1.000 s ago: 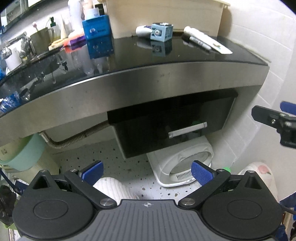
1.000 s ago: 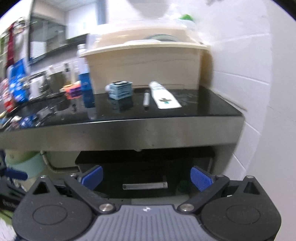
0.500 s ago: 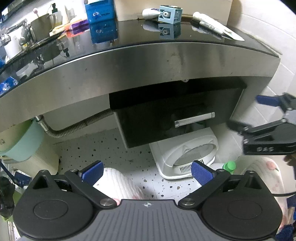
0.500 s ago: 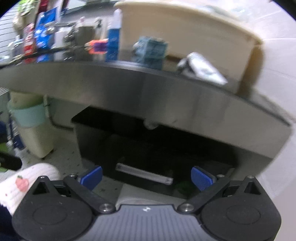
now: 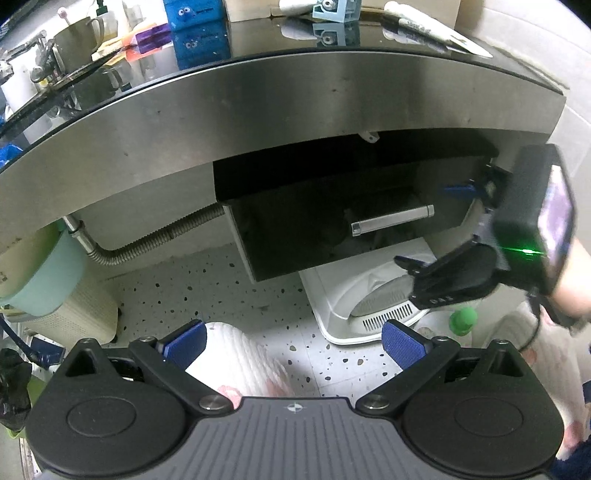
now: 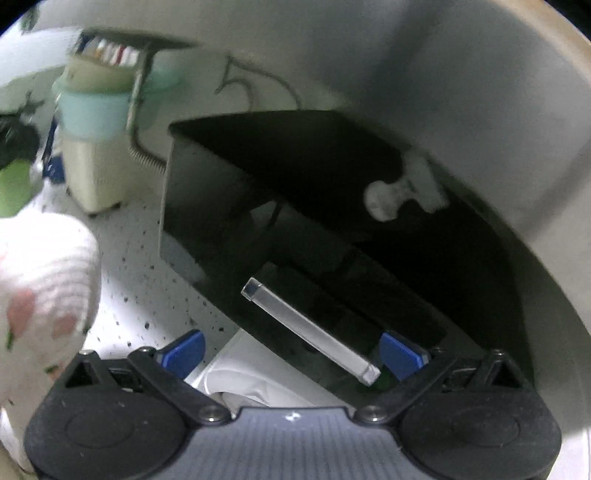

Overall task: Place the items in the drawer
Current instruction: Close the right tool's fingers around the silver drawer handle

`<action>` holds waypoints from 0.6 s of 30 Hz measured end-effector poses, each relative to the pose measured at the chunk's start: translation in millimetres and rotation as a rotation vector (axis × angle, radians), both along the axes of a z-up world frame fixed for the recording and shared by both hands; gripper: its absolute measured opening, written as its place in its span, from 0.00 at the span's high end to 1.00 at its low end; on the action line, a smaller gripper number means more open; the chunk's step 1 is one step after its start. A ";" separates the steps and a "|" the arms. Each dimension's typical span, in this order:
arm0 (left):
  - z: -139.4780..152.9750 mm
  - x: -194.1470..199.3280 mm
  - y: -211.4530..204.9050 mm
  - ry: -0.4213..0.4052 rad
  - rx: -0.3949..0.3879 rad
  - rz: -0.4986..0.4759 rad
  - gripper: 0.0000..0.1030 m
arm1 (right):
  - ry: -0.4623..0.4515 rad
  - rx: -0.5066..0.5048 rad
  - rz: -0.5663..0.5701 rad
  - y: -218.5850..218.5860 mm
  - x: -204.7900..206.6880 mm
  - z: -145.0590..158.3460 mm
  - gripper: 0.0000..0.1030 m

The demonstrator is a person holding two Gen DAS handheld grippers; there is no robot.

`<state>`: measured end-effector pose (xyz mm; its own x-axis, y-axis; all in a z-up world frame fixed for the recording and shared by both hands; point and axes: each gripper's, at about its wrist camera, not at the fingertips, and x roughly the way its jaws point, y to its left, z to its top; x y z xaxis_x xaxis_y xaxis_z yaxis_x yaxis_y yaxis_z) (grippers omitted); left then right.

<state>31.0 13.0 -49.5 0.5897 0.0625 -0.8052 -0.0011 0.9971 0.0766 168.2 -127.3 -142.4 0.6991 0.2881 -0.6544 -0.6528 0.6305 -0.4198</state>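
While the black drawer (image 5: 332,229) under the steel counter (image 5: 280,107) looks closed, its silver handle (image 6: 310,332) lies between the right gripper (image 6: 291,349) fingers, spread apart, empty. Left gripper (image 5: 293,341): apart, empty, held back. Items (tube (image 5: 436,27), blue block (image 5: 330,9)) sit on countertop. Judged step: approach to handle; next calls for closing on bar w/ square alignment.

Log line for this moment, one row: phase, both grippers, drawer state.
phase: reaching for handle | right gripper: open, near drawer handle, not gripping | left gripper: open, empty | drawer: closed | items on counter
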 end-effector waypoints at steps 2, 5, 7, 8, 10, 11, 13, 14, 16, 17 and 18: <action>-1.9 0.5 0.3 0.004 0.002 0.001 0.01 | -0.004 -0.048 0.043 6.6 7.0 -8.0 0.01; -4.7 1.2 0.8 0.009 0.005 0.002 0.01 | 0.003 -0.109 0.105 14.5 15.8 -19.5 0.01; -6.6 1.6 1.1 0.013 0.007 0.002 0.01 | 0.017 -0.131 0.125 18.6 22.1 -26.1 0.01; -7.7 1.6 1.6 0.015 0.008 0.005 0.01 | 0.025 -0.139 0.133 20.3 25.7 -29.4 0.01; -10.2 1.1 3.1 0.019 0.010 0.014 0.01 | 0.026 -0.163 0.148 23.8 31.0 -35.7 0.01; -11.3 0.7 3.7 0.020 0.013 0.018 0.01 | 0.026 -0.175 0.156 25.5 33.6 -38.9 0.01; -12.3 -0.2 5.5 0.020 0.018 0.024 0.01 | 0.026 -0.213 0.169 28.2 37.4 -44.3 0.01; -12.9 -0.3 5.9 0.021 0.019 0.025 0.01 | 0.025 -0.232 0.176 29.5 39.3 -47.0 0.01; -14.0 -0.4 6.6 0.024 0.021 0.027 0.01 | 0.033 -0.260 0.189 31.9 44.0 -51.9 0.01; -14.6 -0.3 6.7 0.025 0.020 0.029 0.01 | 0.038 -0.269 0.194 33.5 46.9 -53.6 0.01; -15.2 -0.1 6.9 0.027 0.020 0.030 0.01 | 0.042 -0.275 0.197 34.1 48.8 -54.8 0.01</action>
<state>30.9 19.9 -64.7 0.5656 0.0960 -0.8191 -0.0289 0.9949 0.0966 217.0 -93.2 -197.2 0.6180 0.2240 -0.7536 -0.7715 0.3575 -0.5263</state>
